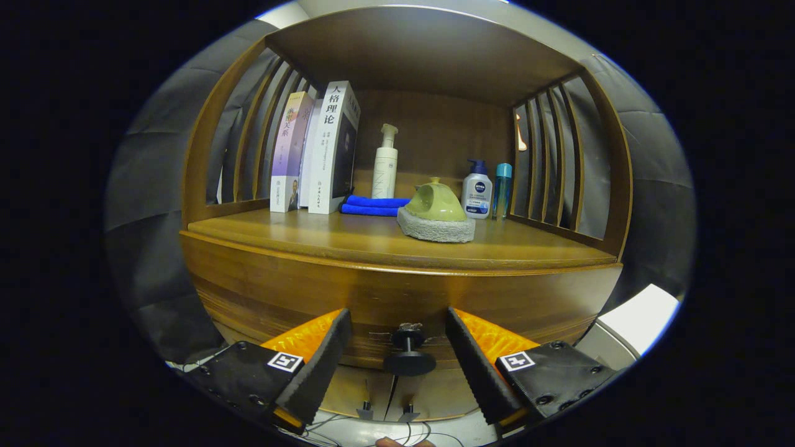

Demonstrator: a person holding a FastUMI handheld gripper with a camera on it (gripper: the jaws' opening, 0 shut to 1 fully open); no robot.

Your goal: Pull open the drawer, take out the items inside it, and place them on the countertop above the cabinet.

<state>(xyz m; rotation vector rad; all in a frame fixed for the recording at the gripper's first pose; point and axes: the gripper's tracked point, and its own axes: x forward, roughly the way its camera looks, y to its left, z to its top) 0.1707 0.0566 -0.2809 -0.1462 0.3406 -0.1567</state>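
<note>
Gripper view: fingers [397, 338] astride drawer knob [408, 355]

A: What colour is the cabinet [397, 292]?
B: Warm brown wood with a glossy grain, and so is the desk [372, 239]. The drawer [279, 298] front matches it, and its knob [408, 357], between the spread tongs [397, 338], is black.
A: And the things on the desk?
B: The books [317, 149] are white and pale purple with dark lettering. The cloth [372, 205] is bright blue. A cream pump bottle [385, 164] stands behind. The scrubber [436, 211] is olive green on a speckled grey pad. One bottle [477, 192] is white with a dark blue cap; beside it, a teal tube [502, 189].
</note>
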